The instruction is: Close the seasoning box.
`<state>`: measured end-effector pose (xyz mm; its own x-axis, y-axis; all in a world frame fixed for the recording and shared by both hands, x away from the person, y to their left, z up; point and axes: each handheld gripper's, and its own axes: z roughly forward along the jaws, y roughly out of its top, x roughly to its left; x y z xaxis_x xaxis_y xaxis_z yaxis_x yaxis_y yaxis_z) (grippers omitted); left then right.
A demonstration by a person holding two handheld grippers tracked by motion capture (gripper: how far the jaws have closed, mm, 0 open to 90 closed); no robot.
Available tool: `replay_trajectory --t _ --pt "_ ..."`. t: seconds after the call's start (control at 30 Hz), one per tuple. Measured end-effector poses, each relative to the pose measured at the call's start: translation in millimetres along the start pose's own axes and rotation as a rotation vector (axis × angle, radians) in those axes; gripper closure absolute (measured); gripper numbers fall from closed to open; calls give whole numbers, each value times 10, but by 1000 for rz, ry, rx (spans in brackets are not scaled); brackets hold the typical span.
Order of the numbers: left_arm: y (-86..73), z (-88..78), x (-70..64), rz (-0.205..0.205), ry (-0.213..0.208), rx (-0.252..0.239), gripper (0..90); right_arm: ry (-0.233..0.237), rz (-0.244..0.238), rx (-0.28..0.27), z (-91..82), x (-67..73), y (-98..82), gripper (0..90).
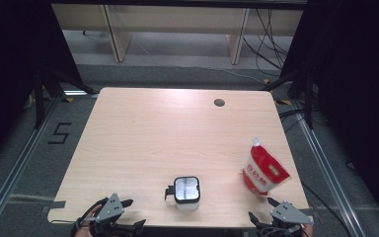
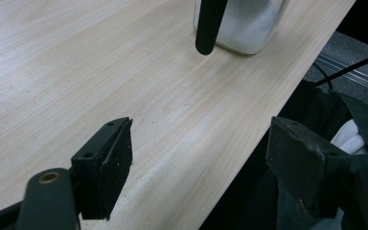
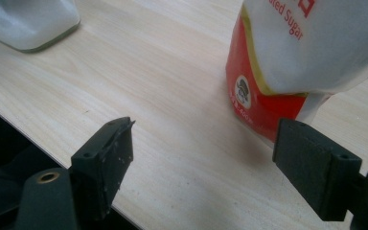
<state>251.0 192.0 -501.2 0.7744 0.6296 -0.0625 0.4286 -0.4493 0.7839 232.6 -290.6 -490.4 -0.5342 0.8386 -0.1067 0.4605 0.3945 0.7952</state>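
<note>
Evidently nothing has been started yet. Nearest, at the front edge of the surface (image 1: pixel 143 133), both claws sit spread and empty: the left claw (image 2: pixel 199 165) hovers over that edge, off to the left of the jar (image 1: pixel 186 192), and the right claw (image 3: pixel 203 167) points at the base of the sugar bag (image 3: pixel 306 52), close to it but not touching. Just beyond the edge, the square jar with its black rim and side handle (image 2: pixel 210 24) stands upright, holding something white. To the jar's right the red-and-white sugar bag (image 1: pixel 264 170) stands upright. Judging by this, gripping the bag and whatever follows at the jar all remain to do.
</note>
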Motion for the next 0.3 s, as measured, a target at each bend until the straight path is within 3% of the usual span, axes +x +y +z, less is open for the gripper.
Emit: replay_trajectory --t 0.07,0.1,0.17,0.2,0.23,0.27,0.3 --pt "9 -4 21 36 -4 9 236 4 6 4 0 2 -1 225" --pt "9 -4 21 36 -4 9 236 23 20 16 6 10 -2 225" --pt "10 -6 25 39 -5 8 236 14 27 19 1 15 -5 225" --pt "8 2 18 24 -5 -2 236 14 32 22 -1 16 -5 225" --pt "0 15 -6 -22 -6 -14 236 14 23 18 -1 9 -3 226" --pt "1 0 34 17 4 15 236 -6 6 -5 -1 -3 -1 228" --pt "1 0 34 17 4 15 236 -15 10 -8 -13 -7 2 229"
